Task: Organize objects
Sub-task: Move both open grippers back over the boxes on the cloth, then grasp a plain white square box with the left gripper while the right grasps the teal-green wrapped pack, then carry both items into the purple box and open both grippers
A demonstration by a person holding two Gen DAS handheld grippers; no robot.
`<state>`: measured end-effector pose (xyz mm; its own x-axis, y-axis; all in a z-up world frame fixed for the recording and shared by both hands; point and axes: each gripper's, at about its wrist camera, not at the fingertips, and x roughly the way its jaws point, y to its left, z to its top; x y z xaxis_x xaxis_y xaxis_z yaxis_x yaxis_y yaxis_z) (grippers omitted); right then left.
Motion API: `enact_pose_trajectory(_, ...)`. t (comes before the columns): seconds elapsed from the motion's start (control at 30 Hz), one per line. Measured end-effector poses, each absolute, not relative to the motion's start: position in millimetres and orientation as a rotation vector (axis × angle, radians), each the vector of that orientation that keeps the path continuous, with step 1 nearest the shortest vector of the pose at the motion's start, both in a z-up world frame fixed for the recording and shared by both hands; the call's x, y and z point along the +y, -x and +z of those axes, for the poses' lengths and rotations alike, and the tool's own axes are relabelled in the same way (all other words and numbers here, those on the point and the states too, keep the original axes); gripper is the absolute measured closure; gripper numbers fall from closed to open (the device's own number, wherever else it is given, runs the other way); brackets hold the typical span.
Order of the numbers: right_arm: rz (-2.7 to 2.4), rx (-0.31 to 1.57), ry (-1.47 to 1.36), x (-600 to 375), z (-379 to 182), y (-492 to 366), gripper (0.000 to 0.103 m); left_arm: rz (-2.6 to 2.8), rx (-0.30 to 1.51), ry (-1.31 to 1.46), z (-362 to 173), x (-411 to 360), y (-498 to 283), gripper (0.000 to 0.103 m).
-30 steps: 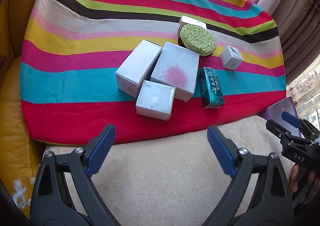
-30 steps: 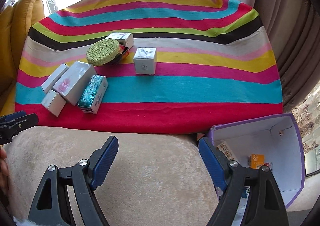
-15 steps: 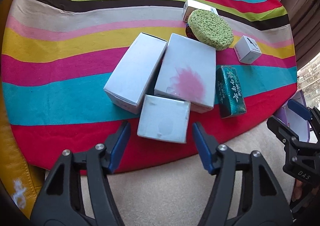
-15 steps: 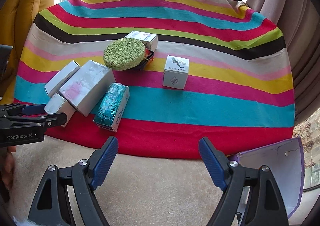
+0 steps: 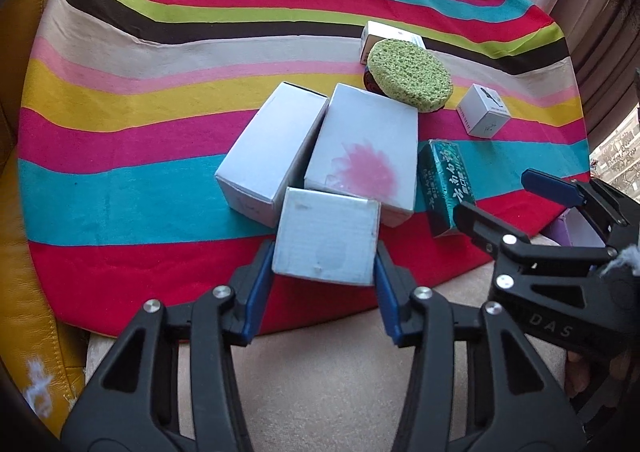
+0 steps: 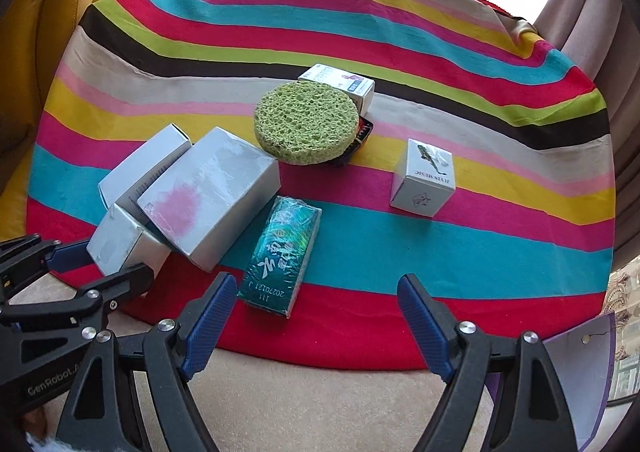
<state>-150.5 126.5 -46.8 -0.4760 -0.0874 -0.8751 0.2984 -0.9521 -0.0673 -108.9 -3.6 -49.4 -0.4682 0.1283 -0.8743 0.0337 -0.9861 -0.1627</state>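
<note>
Dark item under sponge

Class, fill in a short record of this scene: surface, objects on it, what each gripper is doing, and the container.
surface: striped cloth
objects: three white boxes, green sponge, teal pack, small printed cube
left gripper: jaws have just been closing, pads against the nearest white box
right gripper: open, empty, near the teal pack
container: purple bin, contents not visible

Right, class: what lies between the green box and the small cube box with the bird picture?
Nothing: in the right wrist view only bare striped cloth separates the green box from the cube box.
</note>
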Motion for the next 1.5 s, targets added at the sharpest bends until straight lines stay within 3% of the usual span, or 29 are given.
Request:
enact_pose_trajectory(0.4,-2.515,0.367,-1.508,111,-62,169,0.02,2.727,-0.242,1.52,-41,-2,96,0.052)
enact_pose_trajectory(0.57,-2.504,0.396,-1.531,108,-70,170,0.042,2.734,-0.245,1.517,-40,2,90,0.052)
enact_pose_trajectory(0.7,-2.49,0.357,-1.55,112,-73,170,0.068,2.743,-0.241,1.514,-39,6,87,0.052)
enact_pose_trajectory(1.5,-2.593,0.28,-1.427,156,-42,128,0.069,2.782,-0.171,1.478,-29,47,68,0.052)
